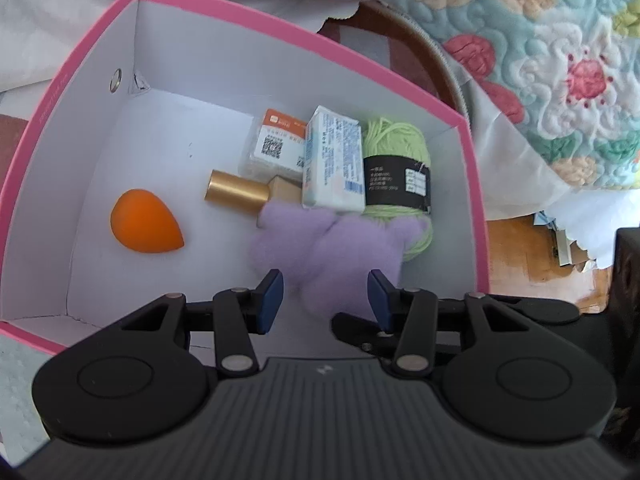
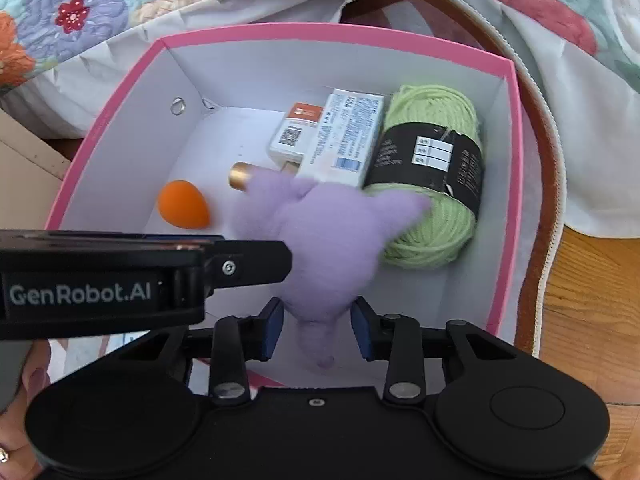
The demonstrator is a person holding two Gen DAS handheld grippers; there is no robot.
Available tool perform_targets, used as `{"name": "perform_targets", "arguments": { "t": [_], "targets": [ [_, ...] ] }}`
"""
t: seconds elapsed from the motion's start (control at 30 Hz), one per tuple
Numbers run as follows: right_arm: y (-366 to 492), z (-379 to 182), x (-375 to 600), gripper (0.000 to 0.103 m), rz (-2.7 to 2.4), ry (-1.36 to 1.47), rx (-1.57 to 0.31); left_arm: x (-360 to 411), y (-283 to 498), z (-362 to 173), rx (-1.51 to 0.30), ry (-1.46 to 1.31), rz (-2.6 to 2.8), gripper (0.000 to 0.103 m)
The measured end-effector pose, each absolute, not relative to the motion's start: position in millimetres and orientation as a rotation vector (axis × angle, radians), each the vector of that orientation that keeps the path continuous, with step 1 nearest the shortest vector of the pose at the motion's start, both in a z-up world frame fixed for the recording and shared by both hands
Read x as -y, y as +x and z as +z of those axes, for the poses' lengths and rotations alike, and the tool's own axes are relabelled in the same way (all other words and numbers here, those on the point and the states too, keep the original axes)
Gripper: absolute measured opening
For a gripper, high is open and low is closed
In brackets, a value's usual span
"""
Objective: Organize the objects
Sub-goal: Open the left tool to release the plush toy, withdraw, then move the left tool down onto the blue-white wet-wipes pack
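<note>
Right tongs (image 2: 316,328): I see them pinching the fuzzy lilac plush toy (image 2: 320,236) over the pink-rimmed white cardboard box (image 2: 512,184).
Left tongs (image 1: 326,300): spread apart, holding nothing.

The box's (image 1: 400,80) left half lay open around the sponge (image 1: 145,227); bottle (image 1: 236,192), packets (image 1: 334,164), yarn (image 1: 396,168) and plush (image 1: 332,248) crowded the right side.

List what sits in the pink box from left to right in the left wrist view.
Orange teardrop makeup sponge → gold cylindrical cap → white rectangular carton with blue print → light green yarn skein with black label. The fuzzy lilac plush toy overlaps several, so it is left out.
</note>
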State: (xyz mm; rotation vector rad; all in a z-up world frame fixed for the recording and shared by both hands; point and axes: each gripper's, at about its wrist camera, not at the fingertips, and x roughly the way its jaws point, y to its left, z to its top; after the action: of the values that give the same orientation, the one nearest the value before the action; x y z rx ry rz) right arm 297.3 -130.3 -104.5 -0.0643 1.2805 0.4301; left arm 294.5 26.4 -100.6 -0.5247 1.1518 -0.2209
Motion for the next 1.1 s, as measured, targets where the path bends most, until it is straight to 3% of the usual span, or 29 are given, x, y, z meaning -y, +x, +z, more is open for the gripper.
{"name": "perform_targets", "arguments": {
  "t": [0.37, 0.5, 0.9, 1.1],
  "targets": [
    [271.1, -64.2, 152.9, 0.040, 0.451, -0.005, -1.117, -29.1, 282.4, -79.0, -1.089, -0.444, -0.159, 0.045],
    [252.8, -44.1, 164.2, 0.042, 0.470, 0.026, -1.040, -21.9, 270.2, -57.7, -1.093, -0.358, -0.154, 0.048],
    [202.4, 24.9, 171.0, 0.061, 0.509, -0.049, -0.885, -29.0, 214.3, 18.8, -1.081, -0.273, -0.167, 0.056],
    [174.1, 49.8, 169.9, 0.062, 0.547, -0.062, -0.836, -36.9, 184.3, 57.1, -1.047, -0.228, -0.143, 0.061]
  ]
}}
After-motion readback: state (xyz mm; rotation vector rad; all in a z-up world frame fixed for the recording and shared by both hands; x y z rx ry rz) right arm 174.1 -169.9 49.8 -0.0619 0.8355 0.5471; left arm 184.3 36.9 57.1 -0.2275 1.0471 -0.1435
